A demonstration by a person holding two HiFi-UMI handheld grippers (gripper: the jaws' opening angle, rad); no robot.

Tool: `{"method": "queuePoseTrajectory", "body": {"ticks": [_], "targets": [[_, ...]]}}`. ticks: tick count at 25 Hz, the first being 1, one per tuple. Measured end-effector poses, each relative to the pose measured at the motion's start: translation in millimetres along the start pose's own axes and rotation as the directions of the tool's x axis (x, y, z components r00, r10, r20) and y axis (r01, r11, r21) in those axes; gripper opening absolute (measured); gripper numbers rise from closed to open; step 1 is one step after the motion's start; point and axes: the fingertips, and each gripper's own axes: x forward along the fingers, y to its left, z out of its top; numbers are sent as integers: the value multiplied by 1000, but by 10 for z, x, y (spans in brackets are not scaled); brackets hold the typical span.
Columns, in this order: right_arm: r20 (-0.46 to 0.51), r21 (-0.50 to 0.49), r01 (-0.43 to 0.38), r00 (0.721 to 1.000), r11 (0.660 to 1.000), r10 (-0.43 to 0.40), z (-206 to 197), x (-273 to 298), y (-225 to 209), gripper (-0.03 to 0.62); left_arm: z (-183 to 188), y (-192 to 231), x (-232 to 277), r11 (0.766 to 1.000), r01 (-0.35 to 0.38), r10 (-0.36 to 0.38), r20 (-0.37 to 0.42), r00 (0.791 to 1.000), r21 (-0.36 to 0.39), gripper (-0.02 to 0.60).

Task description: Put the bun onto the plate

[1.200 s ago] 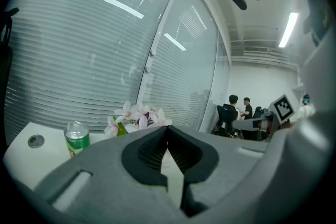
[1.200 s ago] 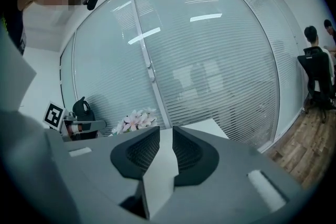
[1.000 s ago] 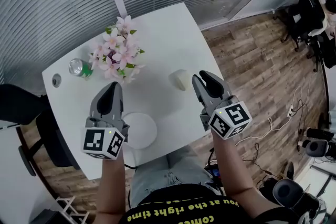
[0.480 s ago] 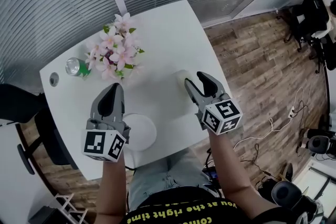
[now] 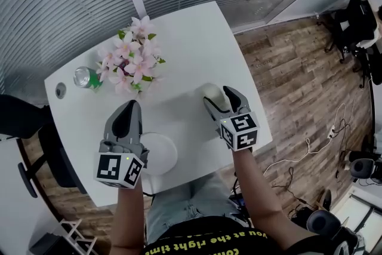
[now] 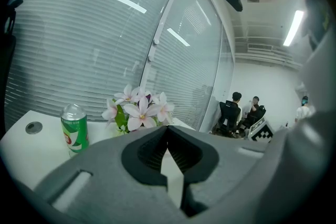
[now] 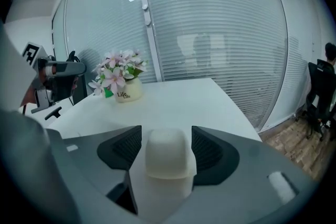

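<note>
A pale bun [image 5: 209, 92] [image 7: 166, 157] lies on the white table [image 5: 191, 39], right of the middle. My right gripper [image 5: 219, 98] [image 7: 167, 147] has come down around it. Its jaws have just been opening and stand wide on either side of the bun, with small gaps to the pads. A round white plate [image 5: 160, 153] sits near the front edge. My left gripper [image 5: 128, 114] [image 6: 167, 129] hovers beside the plate's left rim, shut and empty.
A pot of pink flowers [image 5: 133, 63] [image 7: 121, 80] [image 6: 137, 109] and a green can [image 5: 86, 76] [image 6: 74, 129] stand at the back left. A black chair [image 5: 27, 119] is left of the table. The table's right edge [image 5: 253, 101] is close to the bun.
My right gripper has dropped towards the table and its jaws have spread, so the bun now lies between them. The left gripper has stayed where it was.
</note>
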Motion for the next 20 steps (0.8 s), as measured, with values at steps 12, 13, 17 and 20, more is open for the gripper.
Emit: {"method": "queuePoseTrajectory", "body": {"ticks": [12,13,17,20], "targets": [[-81,-98,29,996,995,-37,-186,154,1,318,-46,61,-85,1000,-22,22,-2,1000,-4,1],[-83,-101,32,996,994,-41,-188,156,-2,318,-52,64,-92,1000,-23,23,-2,1000,-5,2],[-83,-105,37,995,994,-46,-184,154,-2,316,-55,77,-129,1000,-29,29,0,1000,-6,1],[-80,-109,40,996,993,-49,-181,153,0,313,-57,86,-153,999,-32,32,1,999,-5,1]]}}
